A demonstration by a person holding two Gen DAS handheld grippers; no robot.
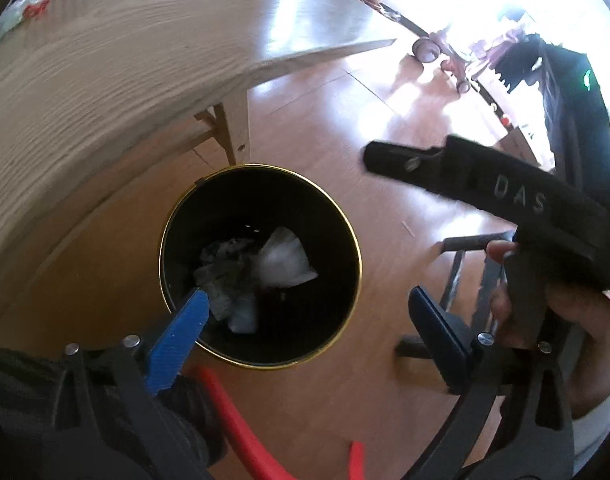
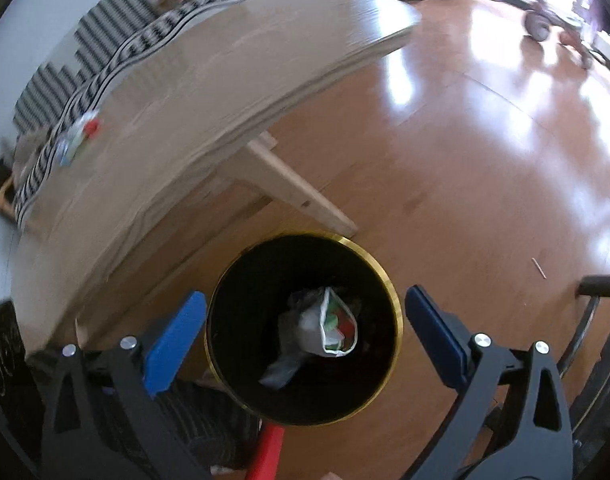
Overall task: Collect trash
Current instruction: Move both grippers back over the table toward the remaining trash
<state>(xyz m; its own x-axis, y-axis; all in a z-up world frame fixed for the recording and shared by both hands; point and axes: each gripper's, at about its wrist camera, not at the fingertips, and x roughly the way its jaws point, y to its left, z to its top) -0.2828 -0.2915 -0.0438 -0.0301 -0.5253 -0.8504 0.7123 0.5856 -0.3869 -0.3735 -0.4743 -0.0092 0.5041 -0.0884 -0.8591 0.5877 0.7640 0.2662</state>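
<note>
A black trash bin with a gold rim (image 1: 360,268) stands on the wood floor beside a table leg. Inside lie a crumpled white paper (image 1: 283,262) and grey scraps (image 1: 221,276). My left gripper (image 1: 305,316) hangs open above the bin, and its blue fingers (image 1: 185,332) hold nothing. In the right wrist view the same bin rim (image 2: 399,320) sits directly below my right gripper (image 2: 305,322), which is open and empty. A white wrapper with red and green print (image 2: 339,328) lies in the bin. A hand (image 1: 573,320) holds the right tool's black body (image 1: 505,196).
A light wooden table (image 1: 105,80) (image 2: 185,120) overhangs the bin's left side, with a small wrapper (image 1: 29,10) (image 2: 81,136) lying on it. A red bar (image 1: 233,420) (image 2: 269,452) crosses the near floor. A black metal frame (image 2: 601,284) stands on the right.
</note>
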